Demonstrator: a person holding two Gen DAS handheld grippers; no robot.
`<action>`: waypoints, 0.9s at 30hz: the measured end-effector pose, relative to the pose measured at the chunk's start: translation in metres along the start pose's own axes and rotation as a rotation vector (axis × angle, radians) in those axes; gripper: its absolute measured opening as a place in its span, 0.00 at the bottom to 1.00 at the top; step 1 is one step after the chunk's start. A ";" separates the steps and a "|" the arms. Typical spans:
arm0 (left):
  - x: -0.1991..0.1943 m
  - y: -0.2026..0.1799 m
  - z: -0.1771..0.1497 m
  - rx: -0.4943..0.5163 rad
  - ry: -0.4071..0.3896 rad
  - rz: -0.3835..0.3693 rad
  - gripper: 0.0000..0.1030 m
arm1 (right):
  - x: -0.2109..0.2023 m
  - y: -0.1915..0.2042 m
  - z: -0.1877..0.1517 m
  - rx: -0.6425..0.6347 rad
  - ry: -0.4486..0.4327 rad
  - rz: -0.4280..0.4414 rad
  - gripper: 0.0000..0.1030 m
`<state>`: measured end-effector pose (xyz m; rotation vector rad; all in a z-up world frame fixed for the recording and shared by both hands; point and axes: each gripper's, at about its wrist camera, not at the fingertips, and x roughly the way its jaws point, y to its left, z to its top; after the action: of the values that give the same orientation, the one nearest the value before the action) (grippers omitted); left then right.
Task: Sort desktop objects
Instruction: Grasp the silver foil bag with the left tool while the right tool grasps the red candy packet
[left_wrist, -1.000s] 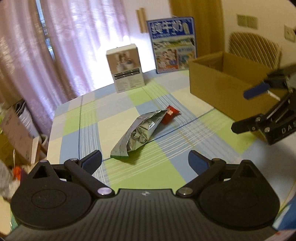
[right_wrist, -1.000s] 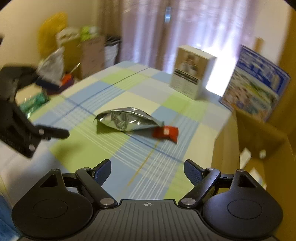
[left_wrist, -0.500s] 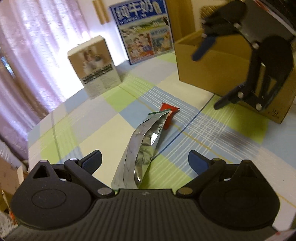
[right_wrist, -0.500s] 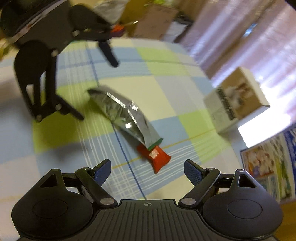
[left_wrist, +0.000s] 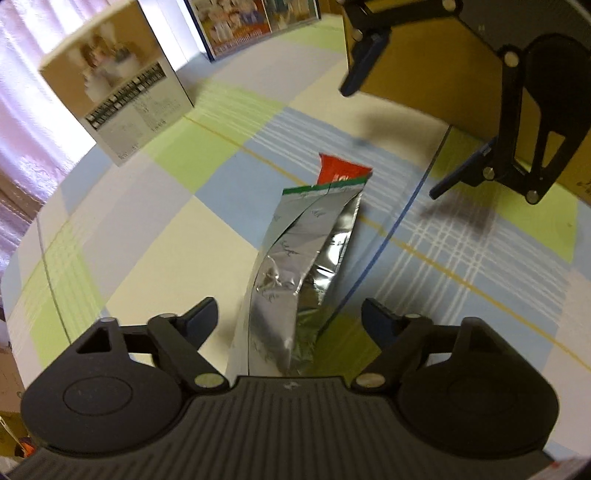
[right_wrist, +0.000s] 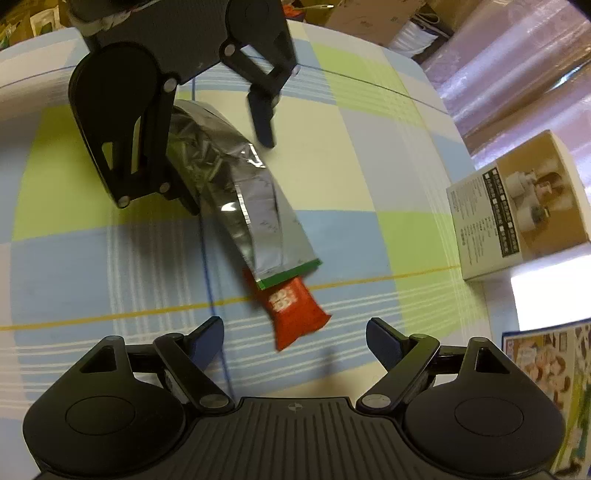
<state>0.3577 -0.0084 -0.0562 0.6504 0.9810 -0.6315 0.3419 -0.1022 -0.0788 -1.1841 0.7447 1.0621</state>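
A crumpled silver foil bag (left_wrist: 303, 254) with a green edge lies on the checked tablecloth (left_wrist: 147, 229). Its near end sits between the open fingers of my left gripper (left_wrist: 290, 317). A small red packet (left_wrist: 341, 173) lies partly under the bag's far end. In the right wrist view the red packet (right_wrist: 295, 314) lies just ahead of my open right gripper (right_wrist: 295, 338), with the silver bag (right_wrist: 240, 192) beyond it and the left gripper (right_wrist: 229, 170) straddling the bag's far end. The right gripper (left_wrist: 397, 136) hangs open above the red packet in the left wrist view.
An open brown cardboard box (left_wrist: 424, 66) stands at the right of the table. A white and brown product box (left_wrist: 118, 99) (right_wrist: 517, 206) stands upright behind the packets. A blue printed carton (left_wrist: 255, 22) leans at the back. Clutter (right_wrist: 369, 14) lies beyond the table edge.
Both grippers have moved in and down toward the packets. The left now straddles the bag's near end and the right hangs over the red packet. Both stay open.
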 end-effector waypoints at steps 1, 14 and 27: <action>0.004 0.001 0.002 0.007 0.016 -0.002 0.72 | 0.004 -0.002 0.001 -0.003 0.000 0.003 0.79; 0.009 0.010 -0.018 0.064 0.073 -0.022 0.42 | 0.042 -0.008 0.021 -0.057 0.038 0.056 0.63; 0.003 -0.002 -0.028 0.011 0.102 -0.035 0.40 | 0.014 0.023 0.021 0.291 0.207 0.191 0.23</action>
<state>0.3426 0.0107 -0.0701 0.6818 1.0858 -0.6400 0.3240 -0.0779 -0.0946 -0.9945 1.1526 0.9557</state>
